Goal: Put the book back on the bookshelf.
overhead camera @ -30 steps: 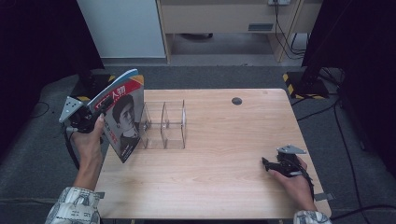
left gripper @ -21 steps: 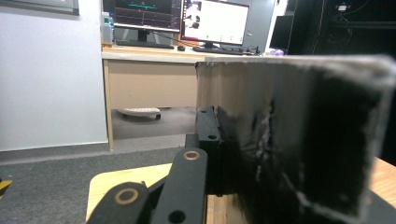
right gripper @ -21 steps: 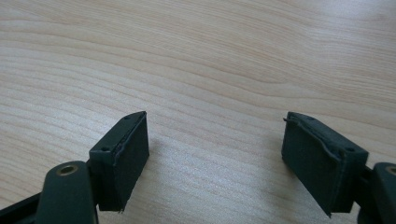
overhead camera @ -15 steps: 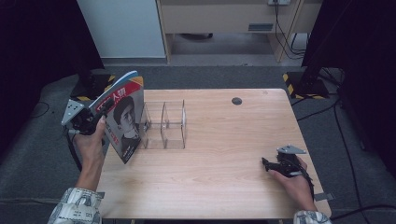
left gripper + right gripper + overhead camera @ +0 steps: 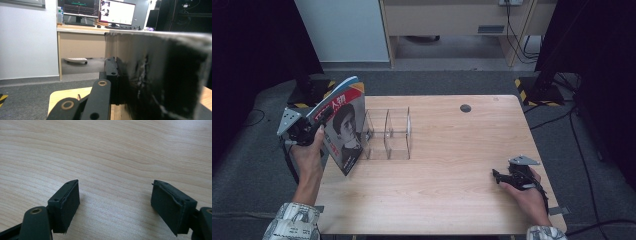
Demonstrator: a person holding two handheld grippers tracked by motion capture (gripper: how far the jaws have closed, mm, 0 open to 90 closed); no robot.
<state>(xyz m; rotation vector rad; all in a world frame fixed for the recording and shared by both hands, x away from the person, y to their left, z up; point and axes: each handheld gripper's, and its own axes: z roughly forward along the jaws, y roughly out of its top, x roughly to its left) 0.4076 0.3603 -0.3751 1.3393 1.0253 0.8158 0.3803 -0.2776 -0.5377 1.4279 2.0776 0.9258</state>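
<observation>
We are pinching the magazine [image 5: 343, 131], thin, floppy, likely slippery, near its top edge in the closed left gripper [image 5: 313, 127]; right gripper [image 5: 501, 176] is idling wide open, empty.

One magazine [image 5: 343, 128] is showing, and one clear rack [image 5: 388, 134] is standing on one tabletop [image 5: 452, 190]. Two hand-held grippers are showing: left [image 5: 319, 122], right [image 5: 497, 176].
</observation>
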